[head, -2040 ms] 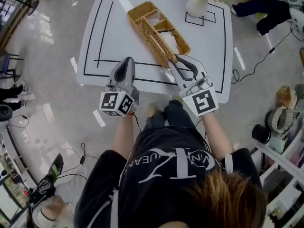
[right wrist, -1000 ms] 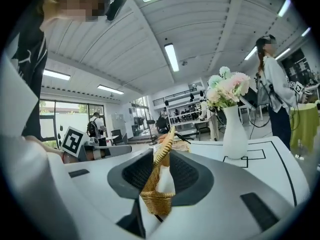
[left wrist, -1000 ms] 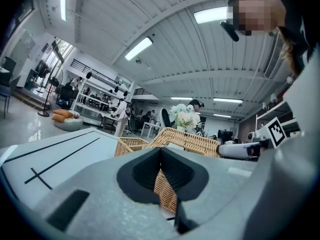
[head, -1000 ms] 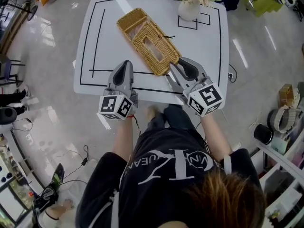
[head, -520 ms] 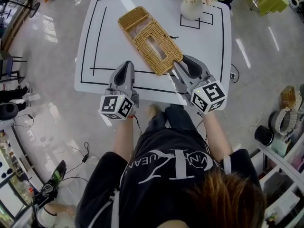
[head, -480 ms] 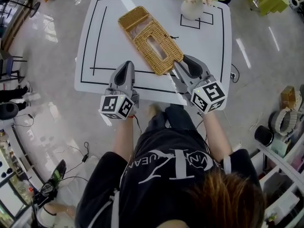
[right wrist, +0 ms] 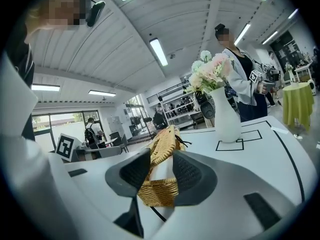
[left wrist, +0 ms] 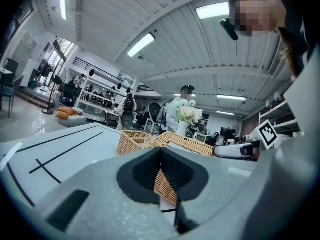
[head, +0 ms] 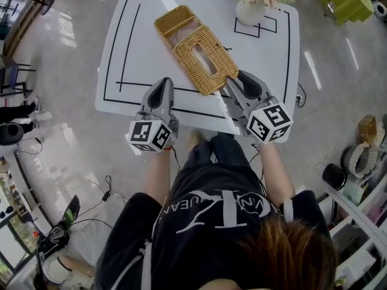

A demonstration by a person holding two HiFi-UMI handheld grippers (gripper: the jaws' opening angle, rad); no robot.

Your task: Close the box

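A long, golden-brown woven wicker box point(head: 181, 41) lies diagonally on the white table point(head: 145, 47) marked with black lines, its near end towards the person. Its flat wicker lid point(head: 214, 71), with a rectangular slot cut through the middle, lies down over the nearer and larger part of the box. The far end shows as an uncovered compartment point(head: 175, 18).

The right gripper point(head: 237, 82) sits at the box's near right corner. In the right gripper view that wicker corner point(right wrist: 159, 194) stands between the two dark pads, and the jaws of the right gripper point(right wrist: 162, 171) are opening around it — I cannot see either pad pressing on the weave.

The left gripper point(head: 162, 84) rests low at the table's near edge, just left of the box's near end and apart from it. In the left gripper view its pads meet at the tips, closed on nothing, and the box point(left wrist: 182, 144) shows beyond the left gripper point(left wrist: 161, 151).

A white vase of pale pink flowers point(head: 251, 9) stands at the table's far right, on a black-outlined square — well apart from the box. In the right gripper view the vase point(right wrist: 224, 115) rises behind the jaws.
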